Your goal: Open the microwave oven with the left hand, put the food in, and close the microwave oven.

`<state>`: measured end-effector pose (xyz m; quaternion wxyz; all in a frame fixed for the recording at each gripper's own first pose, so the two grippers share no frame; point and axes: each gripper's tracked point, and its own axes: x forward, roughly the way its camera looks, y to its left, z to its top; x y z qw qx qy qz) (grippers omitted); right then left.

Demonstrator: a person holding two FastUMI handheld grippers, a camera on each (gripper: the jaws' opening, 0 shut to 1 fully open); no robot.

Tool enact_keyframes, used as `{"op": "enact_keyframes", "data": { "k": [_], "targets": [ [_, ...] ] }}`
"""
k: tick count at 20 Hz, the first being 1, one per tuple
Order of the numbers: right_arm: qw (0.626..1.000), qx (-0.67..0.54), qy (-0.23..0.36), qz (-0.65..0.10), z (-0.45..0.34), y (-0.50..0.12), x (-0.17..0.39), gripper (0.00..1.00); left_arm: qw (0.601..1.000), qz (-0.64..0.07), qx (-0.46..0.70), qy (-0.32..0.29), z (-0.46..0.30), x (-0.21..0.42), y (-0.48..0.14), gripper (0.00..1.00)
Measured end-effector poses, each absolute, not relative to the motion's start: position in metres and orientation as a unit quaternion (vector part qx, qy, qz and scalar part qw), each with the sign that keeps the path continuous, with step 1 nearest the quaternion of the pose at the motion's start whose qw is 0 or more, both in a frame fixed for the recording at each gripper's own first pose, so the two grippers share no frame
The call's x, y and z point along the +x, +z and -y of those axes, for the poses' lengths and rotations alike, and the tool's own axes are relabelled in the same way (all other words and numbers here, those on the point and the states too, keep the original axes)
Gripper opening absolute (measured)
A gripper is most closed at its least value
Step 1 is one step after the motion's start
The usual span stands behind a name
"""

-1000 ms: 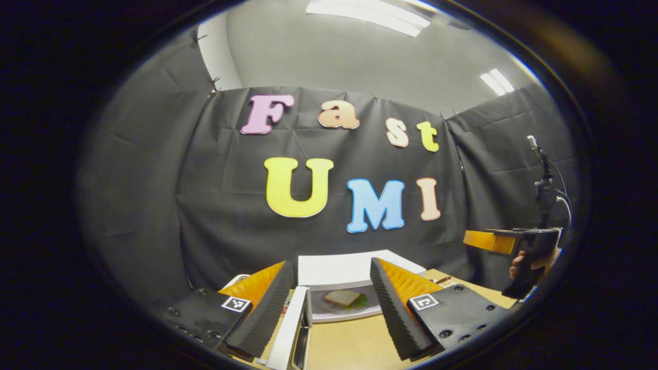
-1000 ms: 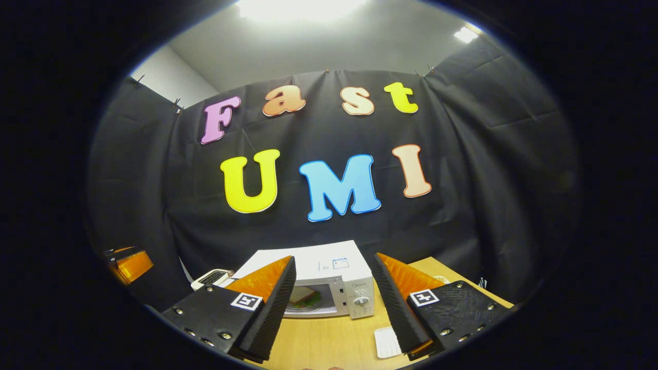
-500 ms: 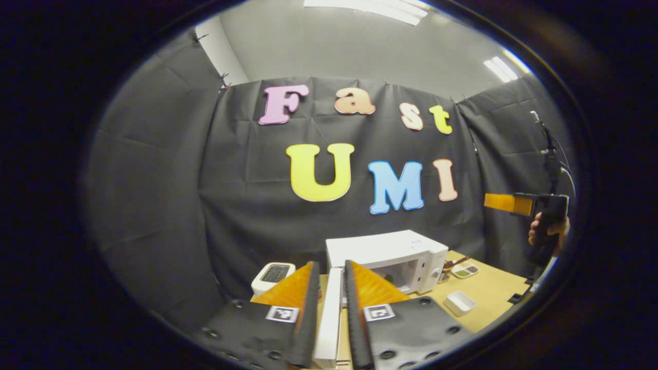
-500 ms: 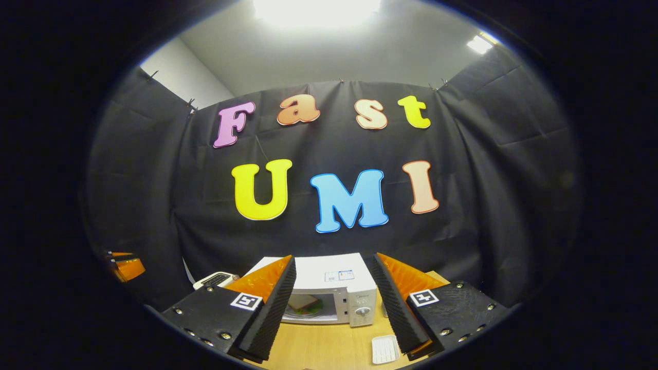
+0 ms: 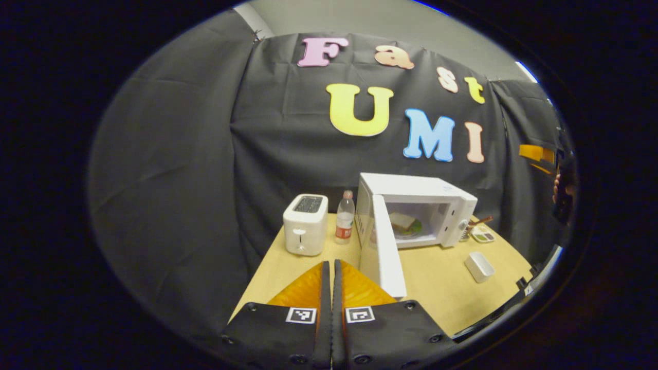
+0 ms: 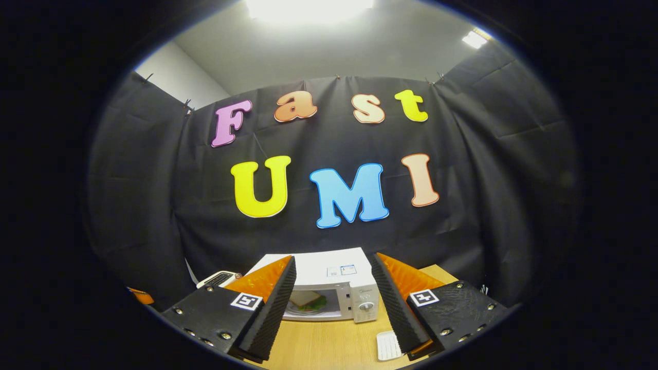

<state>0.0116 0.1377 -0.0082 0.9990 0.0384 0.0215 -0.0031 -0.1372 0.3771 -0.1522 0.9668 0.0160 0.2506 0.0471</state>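
I had drawn my left gripper (image 5: pixel 332 267) back, pinched together on nothing, off the door (image 5: pixel 386 252), leaving it ajar with the food (image 5: pixel 404 223) inside the microwave (image 5: pixel 417 208); closing remained, right gripper (image 6: pixel 334 298) spread empty.

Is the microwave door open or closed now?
Open. The door swings out from the microwave, and the sandwich on its plate shows inside.
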Motion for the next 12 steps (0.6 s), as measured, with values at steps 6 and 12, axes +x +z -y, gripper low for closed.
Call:
{"op": "enact_keyframes", "data": {
  "k": [6,12],
  "targets": [
    [0.999,0.035,-0.003,-0.029,-0.140,-0.015,0.007,0.89,0.960,-0.281,0.005,0.009,-0.354,-0.146,-0.177,0.07],
    [0.999,0.039,-0.008,-0.033,-0.134,-0.020,0.005,0.89,0.957,-0.291,-0.005,-0.002,-0.333,-0.154,-0.183,0.07]
  ]
}}
